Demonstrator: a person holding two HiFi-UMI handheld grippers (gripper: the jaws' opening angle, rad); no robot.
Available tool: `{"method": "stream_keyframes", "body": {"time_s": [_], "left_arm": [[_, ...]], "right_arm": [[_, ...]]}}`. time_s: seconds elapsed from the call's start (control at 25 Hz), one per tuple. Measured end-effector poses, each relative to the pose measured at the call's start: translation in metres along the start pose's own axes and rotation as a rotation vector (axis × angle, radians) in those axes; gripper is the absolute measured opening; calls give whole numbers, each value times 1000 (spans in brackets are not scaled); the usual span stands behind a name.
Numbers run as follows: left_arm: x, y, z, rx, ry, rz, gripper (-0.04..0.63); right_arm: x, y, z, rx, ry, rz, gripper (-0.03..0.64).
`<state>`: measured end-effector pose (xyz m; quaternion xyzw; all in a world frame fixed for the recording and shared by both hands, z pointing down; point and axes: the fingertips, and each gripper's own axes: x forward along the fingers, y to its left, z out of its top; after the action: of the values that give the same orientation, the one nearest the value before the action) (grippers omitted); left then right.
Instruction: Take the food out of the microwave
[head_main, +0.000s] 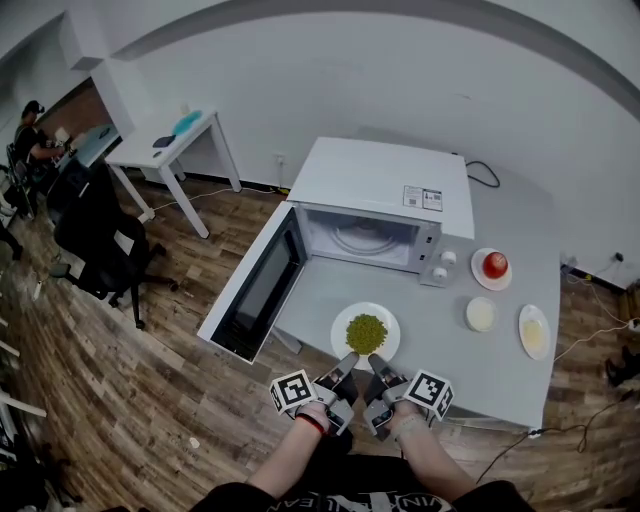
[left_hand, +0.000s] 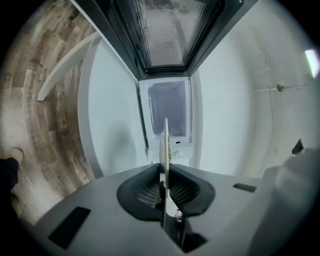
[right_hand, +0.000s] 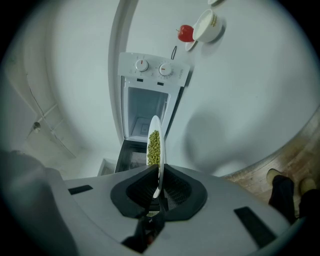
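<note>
Just outside the open white microwave (head_main: 385, 190), over the grey table (head_main: 500, 375), the round white plate of green peas (head_main: 392, 328) is clamped at its near rim by both left gripper (head_main: 347, 362) and right gripper (head_main: 375, 362), so level, matched hands should prevent spilling.

we see a white plate (head_main: 343, 325) with a smooth, glossy glaze, like ceramic, and on it green peas (head_main: 366, 333) with a dull, pebbly look. the microwave (head_main: 385, 185) has a smooth white casing with a soft sheen. its door (head_main: 262, 285) carries dark glossy glass, and in the left gripper view we make out a fine perforated mesh (left_hand: 167, 30) in it. the surface (head_main: 460, 370) is pale grey, smooth and matt. the floor (head_main: 120, 370) is wood planking, grainy and streaked. the left gripper (left_hand: 164, 187) and right gripper (right_hand: 156, 187) have matt grey plastic shells, and their jaws wear dark pads with a fine grid texture. a red fruit (head_main: 494, 264) shines.
</note>
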<state>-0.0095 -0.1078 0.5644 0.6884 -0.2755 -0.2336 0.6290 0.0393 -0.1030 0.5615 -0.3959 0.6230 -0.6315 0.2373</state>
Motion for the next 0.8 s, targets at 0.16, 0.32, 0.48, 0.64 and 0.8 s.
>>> {"method": "stream_keyframes", "body": {"time_s": [0.16, 0.32, 0.48, 0.64, 0.8], "left_arm": [[-9, 0, -17, -11, 1, 0, 43], [-20, 1, -36, -1, 10, 17, 43], [-27, -2, -55, -19, 14, 3, 43], [-39, 0, -71, -6, 21, 24, 43], [-47, 0, -85, -10, 18, 24, 43]], "right_arm": [[-17, -4, -7, 6, -7, -1, 46], [-37, -8, -15, 9, -11, -5, 46], [-56, -13, -22, 15, -17, -6, 46], [-74, -17, -32, 22, -16, -6, 46], [-88, -19, -38, 20, -13, -3, 46]]}}
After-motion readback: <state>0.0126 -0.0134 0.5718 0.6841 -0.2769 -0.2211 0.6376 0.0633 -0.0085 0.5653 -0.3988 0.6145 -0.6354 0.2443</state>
